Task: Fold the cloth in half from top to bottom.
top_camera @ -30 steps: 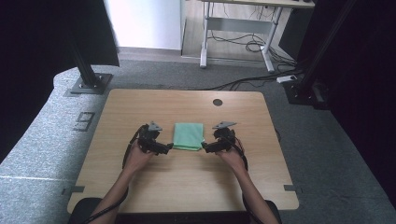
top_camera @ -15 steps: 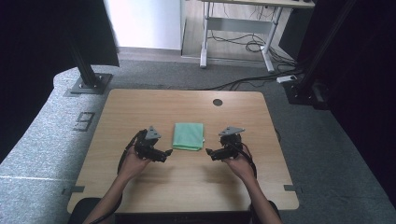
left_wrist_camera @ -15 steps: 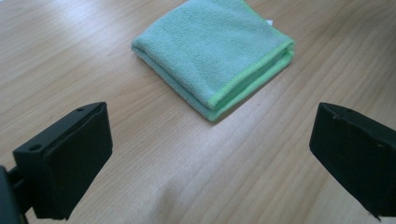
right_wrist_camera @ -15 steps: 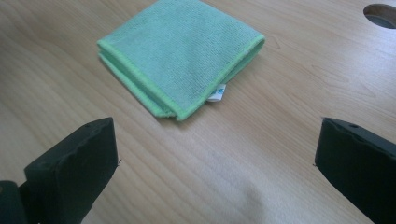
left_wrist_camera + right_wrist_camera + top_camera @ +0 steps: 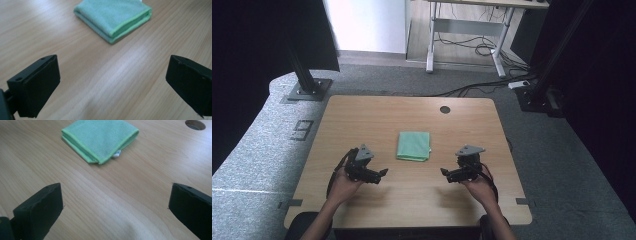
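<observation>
A folded green cloth (image 5: 414, 146) lies flat near the middle of the wooden table (image 5: 377, 120). My left gripper (image 5: 381, 174) is held low over the table, to the cloth's near left, jaws wide apart with nothing between them. My right gripper (image 5: 446, 173) hovers to the cloth's near right, likewise open and holding nothing. In the left gripper view the cloth (image 5: 113, 16) lies ahead beyond the jaws. In the right gripper view the cloth (image 5: 100, 138) shows a small white tag (image 5: 116, 154) at its folded edge.
A round cable hole (image 5: 445, 109) sits near the table's far edge, seen again as the hole (image 5: 195, 124) in the right gripper view. Beyond the table stand a black post base (image 5: 307, 87), a desk frame (image 5: 464, 37) and floor cables (image 5: 482, 87).
Both grippers have drawn back from the cloth's sides toward the near edge and slightly outward. The cloth has stayed in place.
</observation>
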A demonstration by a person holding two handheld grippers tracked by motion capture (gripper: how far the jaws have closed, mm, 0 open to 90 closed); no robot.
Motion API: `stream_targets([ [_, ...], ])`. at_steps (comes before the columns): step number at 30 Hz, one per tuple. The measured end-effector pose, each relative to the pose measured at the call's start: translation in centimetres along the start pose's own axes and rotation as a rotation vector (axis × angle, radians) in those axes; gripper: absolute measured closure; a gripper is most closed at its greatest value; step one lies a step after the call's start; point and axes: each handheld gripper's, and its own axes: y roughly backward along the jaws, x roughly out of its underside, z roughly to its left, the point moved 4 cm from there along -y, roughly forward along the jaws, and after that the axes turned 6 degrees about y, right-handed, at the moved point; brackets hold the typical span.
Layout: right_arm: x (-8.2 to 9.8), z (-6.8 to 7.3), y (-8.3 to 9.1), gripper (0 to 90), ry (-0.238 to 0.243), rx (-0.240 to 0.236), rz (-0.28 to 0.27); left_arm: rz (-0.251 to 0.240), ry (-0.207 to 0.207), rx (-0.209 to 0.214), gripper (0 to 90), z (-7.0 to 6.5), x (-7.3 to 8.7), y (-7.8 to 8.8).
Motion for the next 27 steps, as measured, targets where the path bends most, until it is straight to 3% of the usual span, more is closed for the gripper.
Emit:
stream_targets([
  [9, 2.3, -0.2, 0.6, 0.0, -0.036, 0.034, -0.009, 0.015, 0.052, 0.012, 0.0, 0.4, 2.7, 0.0],
  [18, 5.2, -0.5, -0.5, 0.0, -0.066, 0.055, 0.036, 0.081, 0.053, 0.013, 0.0, 0.5, 4.7, -1.4],
  [22, 6.1, -0.4, -1.1, 0.0, -0.067, 0.055, 0.057, 0.127, 0.037, 0.004, 0.0, 0.1, 5.2, -2.2],
  [26, 6.9, 0.1, -1.9, 0.0, -0.072, 0.038, 0.097, 0.136, 0.041, 0.019, 0.0, 0.0, 5.1, -2.5],
  [27, 6.9, 0.2, -2.0, 0.0, -0.070, 0.042, 0.086, 0.136, 0.043, 0.020, 0.0, 0.0, 5.1, -2.5],
])
